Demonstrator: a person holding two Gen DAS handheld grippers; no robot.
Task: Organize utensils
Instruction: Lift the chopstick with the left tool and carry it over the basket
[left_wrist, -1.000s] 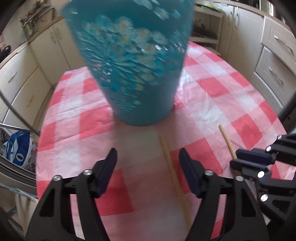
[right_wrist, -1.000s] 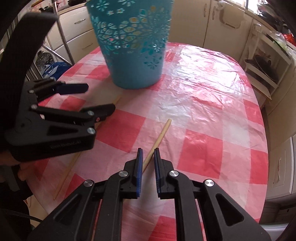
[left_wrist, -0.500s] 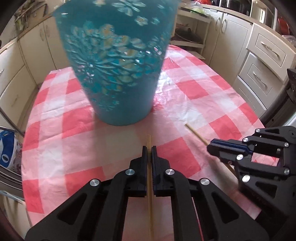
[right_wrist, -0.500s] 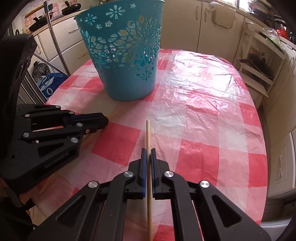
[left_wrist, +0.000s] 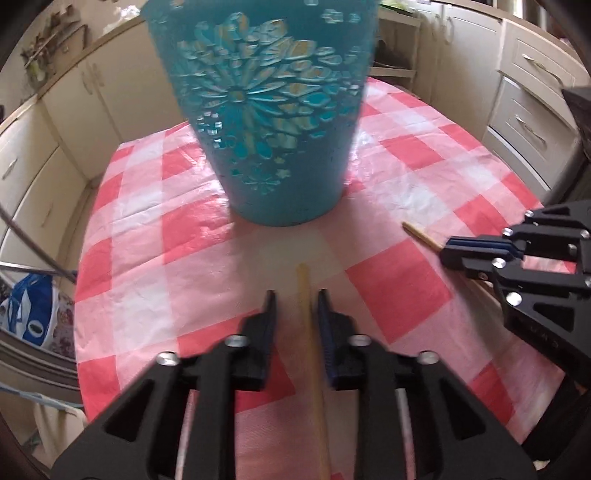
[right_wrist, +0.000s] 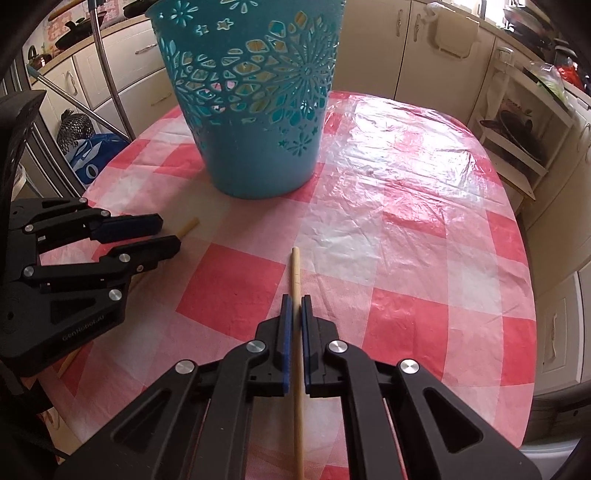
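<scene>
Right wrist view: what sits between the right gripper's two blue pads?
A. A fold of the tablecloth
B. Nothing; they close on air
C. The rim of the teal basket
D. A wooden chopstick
D: the right gripper has its pads closed on a wooden chopstick, whose end sticks out ahead of them, while the teal basket stands apart, farther back on the table.

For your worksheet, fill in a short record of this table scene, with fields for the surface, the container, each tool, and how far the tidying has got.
surface: table under a red and white checked cloth
container: teal cut-out basket, upright on the cloth
right tool: shut on a wooden chopstick, tip towards the basket
left tool: jaws apart, second chopstick lying between them
progress: neither chopstick is in the basket yet
</scene>
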